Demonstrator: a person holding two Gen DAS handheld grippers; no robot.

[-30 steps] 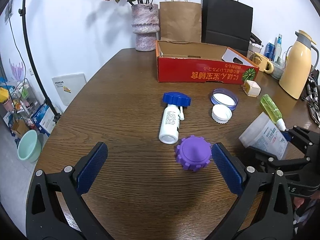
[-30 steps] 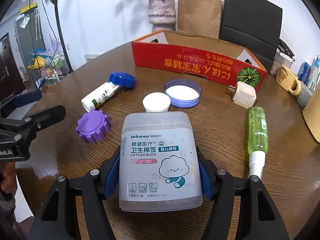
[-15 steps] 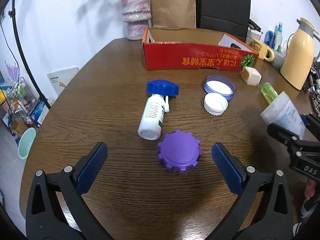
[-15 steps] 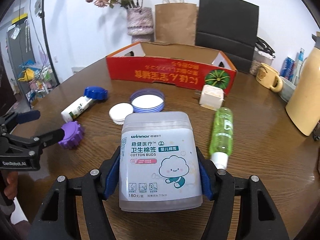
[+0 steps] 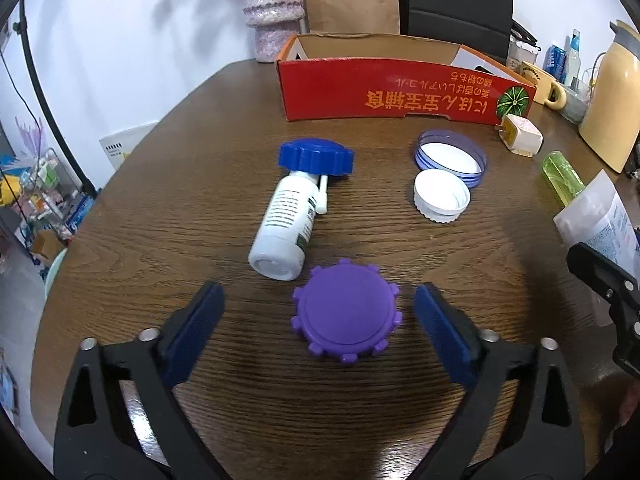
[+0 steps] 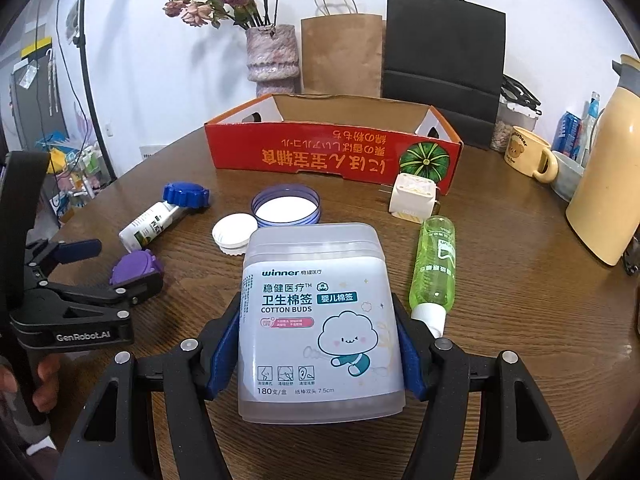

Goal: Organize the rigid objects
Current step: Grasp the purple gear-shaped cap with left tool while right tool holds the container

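My right gripper (image 6: pixel 320 344) is shut on a clear cotton bud box (image 6: pixel 320 320) and holds it above the wooden table (image 6: pixel 500 300). My left gripper (image 5: pixel 320 320) is open, its fingers on either side of a purple knobbed lid (image 5: pixel 347 315), which also shows in the right wrist view (image 6: pixel 136 266). Beyond lie a white bottle (image 5: pixel 286 226), a blue knobbed lid (image 5: pixel 316 157), a white cap (image 5: pixel 441 196) and a purple-rimmed lid (image 5: pixel 450 158). A green spray bottle (image 6: pixel 434 266) lies to the right. The open red cardboard box (image 6: pixel 332 152) stands at the back.
A cream plug adapter (image 6: pixel 412 198) sits before the red box. A yellow thermos (image 6: pixel 608 180), a bear mug (image 6: pixel 526 152), a flower vase (image 6: pixel 272 58) and paper bags (image 6: pixel 440 52) line the back and right. The table edge curves off at left.
My left gripper has moved forward and lower, so its fingers now flank the purple lid. My right gripper has lifted the cotton bud box higher and turned toward the red box.
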